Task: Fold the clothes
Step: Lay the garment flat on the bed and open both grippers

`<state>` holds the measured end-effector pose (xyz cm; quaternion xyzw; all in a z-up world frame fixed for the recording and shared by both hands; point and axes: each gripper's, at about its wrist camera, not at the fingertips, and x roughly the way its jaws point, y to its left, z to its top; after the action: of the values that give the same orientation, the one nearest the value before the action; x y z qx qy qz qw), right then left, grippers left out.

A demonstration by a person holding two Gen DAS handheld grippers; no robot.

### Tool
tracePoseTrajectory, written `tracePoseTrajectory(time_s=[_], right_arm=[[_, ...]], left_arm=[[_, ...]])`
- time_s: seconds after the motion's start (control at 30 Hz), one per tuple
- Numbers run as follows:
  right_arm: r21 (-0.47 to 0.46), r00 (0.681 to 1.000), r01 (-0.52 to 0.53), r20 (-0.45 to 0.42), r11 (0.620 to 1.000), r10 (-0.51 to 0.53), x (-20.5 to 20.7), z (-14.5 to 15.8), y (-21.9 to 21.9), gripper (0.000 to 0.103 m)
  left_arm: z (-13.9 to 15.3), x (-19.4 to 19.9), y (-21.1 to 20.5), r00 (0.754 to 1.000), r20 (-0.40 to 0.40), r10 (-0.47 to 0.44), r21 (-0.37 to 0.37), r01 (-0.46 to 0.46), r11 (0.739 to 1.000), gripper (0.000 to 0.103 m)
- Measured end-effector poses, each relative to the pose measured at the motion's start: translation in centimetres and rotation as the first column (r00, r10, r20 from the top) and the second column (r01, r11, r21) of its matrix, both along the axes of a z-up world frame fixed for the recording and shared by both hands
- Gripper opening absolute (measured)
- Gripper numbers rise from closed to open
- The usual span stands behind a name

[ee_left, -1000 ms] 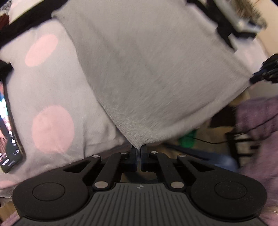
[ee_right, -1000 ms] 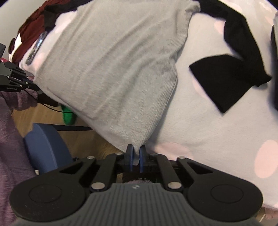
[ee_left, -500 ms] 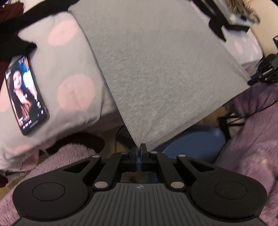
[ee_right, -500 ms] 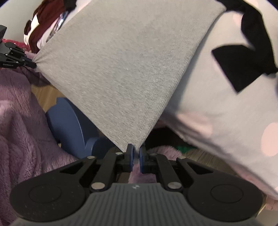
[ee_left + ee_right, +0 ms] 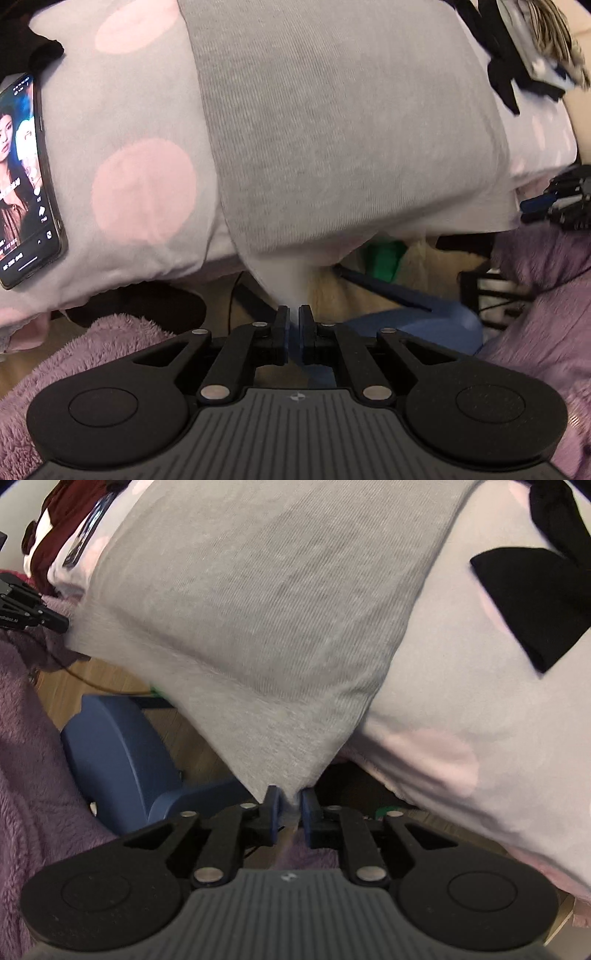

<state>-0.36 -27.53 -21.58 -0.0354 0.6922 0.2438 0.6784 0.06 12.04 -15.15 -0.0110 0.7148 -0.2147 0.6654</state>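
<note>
A grey ribbed garment (image 5: 332, 129) lies spread on the dotted bed cover, and its near edge hangs over the bed's side. My left gripper (image 5: 294, 314) pinches the pale left corner; its jaws are just starting to open, and the cloth is still caught in the narrow gap. In the right wrist view the same grey garment (image 5: 277, 609) tapers to a corner that sits between the fingers of my right gripper (image 5: 287, 797). Those jaws are opening, and a gap shows beside the cloth. Each gripper shows at the edge of the other's view.
A lit phone (image 5: 26, 177) lies on the pink-dotted bed cover (image 5: 140, 192), left of the garment. A black garment (image 5: 535, 602) lies to the right and a dark red one (image 5: 62, 520) at the far left. Below the bed edge are a blue chair (image 5: 118, 760) and purple fleece (image 5: 546, 295).
The garment, stretched taut in the air half a second ago, now rests on the bed with its edge sagging. Both grippers came down towards the bed edge. The right jaws have parted.
</note>
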Motion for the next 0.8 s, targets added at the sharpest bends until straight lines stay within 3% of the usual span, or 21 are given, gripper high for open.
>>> tracePoseTrajectory(time_s=[0.03, 0.1, 0.3, 0.53, 0.67, 0.8], right_arm=[[-0.002, 1.0, 0.004, 0.008, 1.0, -0.004, 0.1, 0.1, -0.1, 0.033], [-0.012, 1.0, 0.015, 0.026, 1.0, -0.015, 0.4, 0.5, -0.5, 0.034], [-0.017, 0.971, 0.167, 0.174, 0.986, -0.162, 2.5, 3.3, -3.9, 0.033], [0.021, 0.837, 0.395, 0.403, 0.919, -0.369, 6.2, 5.3, -7.3, 0.034], [0.088, 0.78, 0.483, 0.409, 0.871, -0.474, 8.8, 4.1, -8.1, 0.036], [0.107, 0.769, 0.524, 0.366, 0.845, -0.524, 11.0, 2.0, -6.6, 0.046]], left_arm=[[0.1, 0.2, 0.0, 1.0, 0.007, 0.003, 0.006, -0.003, 1.0, 0.009], [0.7, 0.7, 0.0, 1.0, 0.026, 0.006, 0.015, -0.006, 1.0, 0.016], [2.0, 2.2, -0.7, 0.996, 0.086, 0.016, -0.018, -0.015, 1.0, 0.016], [3.2, 4.8, -4.5, 0.987, 0.159, -0.031, -0.026, 0.036, 0.999, 0.017], [3.8, 6.2, -6.9, 0.975, 0.208, -0.075, -0.012, 0.079, 0.997, 0.021], [3.8, 7.5, -8.6, 0.967, 0.24, -0.092, -0.034, 0.103, 0.994, 0.026]])
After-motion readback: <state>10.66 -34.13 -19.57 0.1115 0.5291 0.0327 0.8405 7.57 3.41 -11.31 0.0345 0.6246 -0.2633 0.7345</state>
